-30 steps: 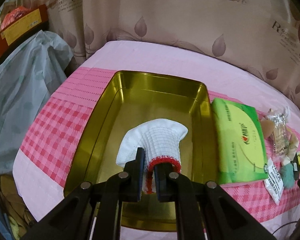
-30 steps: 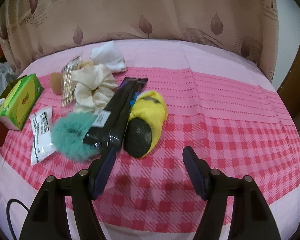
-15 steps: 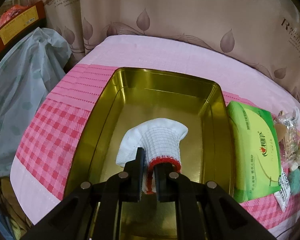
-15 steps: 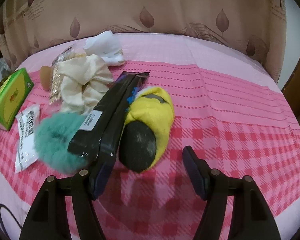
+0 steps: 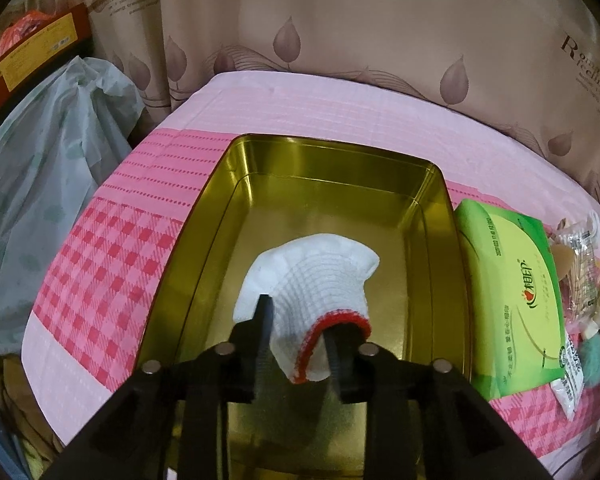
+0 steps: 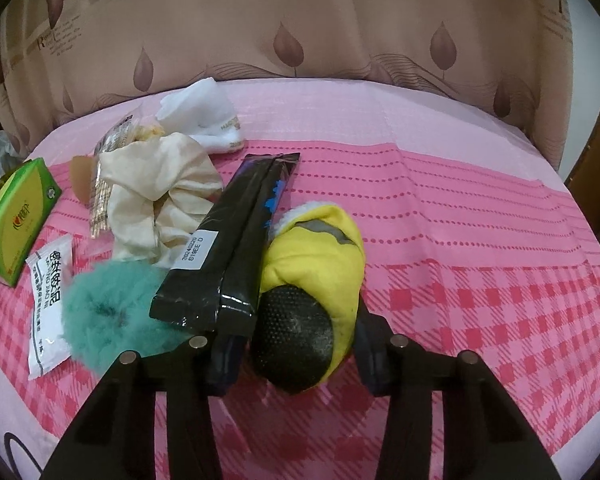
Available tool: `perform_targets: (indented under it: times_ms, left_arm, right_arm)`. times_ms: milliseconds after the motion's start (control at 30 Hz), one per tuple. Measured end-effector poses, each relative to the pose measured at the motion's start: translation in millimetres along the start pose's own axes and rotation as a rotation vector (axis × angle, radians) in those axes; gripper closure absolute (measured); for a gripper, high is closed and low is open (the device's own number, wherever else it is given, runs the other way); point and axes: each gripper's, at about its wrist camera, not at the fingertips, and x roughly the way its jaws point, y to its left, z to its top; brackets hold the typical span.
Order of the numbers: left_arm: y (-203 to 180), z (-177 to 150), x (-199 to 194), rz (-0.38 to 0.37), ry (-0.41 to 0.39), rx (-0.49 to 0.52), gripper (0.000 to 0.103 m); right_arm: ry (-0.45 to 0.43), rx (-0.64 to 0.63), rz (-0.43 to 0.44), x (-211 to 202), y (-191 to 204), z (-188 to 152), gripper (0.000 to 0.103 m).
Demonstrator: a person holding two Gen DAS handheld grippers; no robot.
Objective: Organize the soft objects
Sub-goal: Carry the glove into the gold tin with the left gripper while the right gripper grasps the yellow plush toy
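In the left wrist view my left gripper (image 5: 300,344) has its jaws apart over the gold metal tin (image 5: 220,184). A white knit glove with a red cuff (image 5: 312,280) lies in the tin, its cuff draped over the right finger. In the right wrist view my right gripper (image 6: 296,356) is open, its fingers on either side of a yellow plush slipper with a black sole (image 6: 312,276). Beside the slipper lie a black foil packet (image 6: 236,240), a teal fluffy scrunchie (image 6: 104,308), a cream scrunchie (image 6: 160,200) and a white sock (image 6: 208,120).
A green tissue pack (image 5: 512,304) lies right of the tin; it also shows in the right wrist view (image 6: 16,216). A white sachet (image 6: 48,296) and a bag of sticks (image 6: 104,184) lie nearby. A curtain hangs behind the pink checked table (image 6: 480,280). A plastic bag (image 5: 40,168) sits left.
My left gripper has opened and let go of the glove's cuff. My right gripper has moved forward, and its fingers now straddle the yellow slipper.
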Motion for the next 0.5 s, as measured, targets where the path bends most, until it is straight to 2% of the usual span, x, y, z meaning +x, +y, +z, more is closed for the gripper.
perform_targets:
  times_ms: [200,400,500]
  left_arm:
    - [1.6,-3.9,-10.4,-0.019,-0.014,-0.009,0.068]
    - [-6.6,-8.3,-29.4,-0.021,-0.06,0.016,0.067]
    - [-10.1,-11.0,-37.4,-0.028,-0.074,0.023,0.062]
  right_arm:
    - [0.006,0.016,-0.007,-7.2,-1.8,-6.4,0.062]
    - [0.008,0.013,-0.063,-19.5,-2.3,-16.4,0.063]
    - [0.001,0.024,-0.083,-27.6,-5.7,-19.7,0.063]
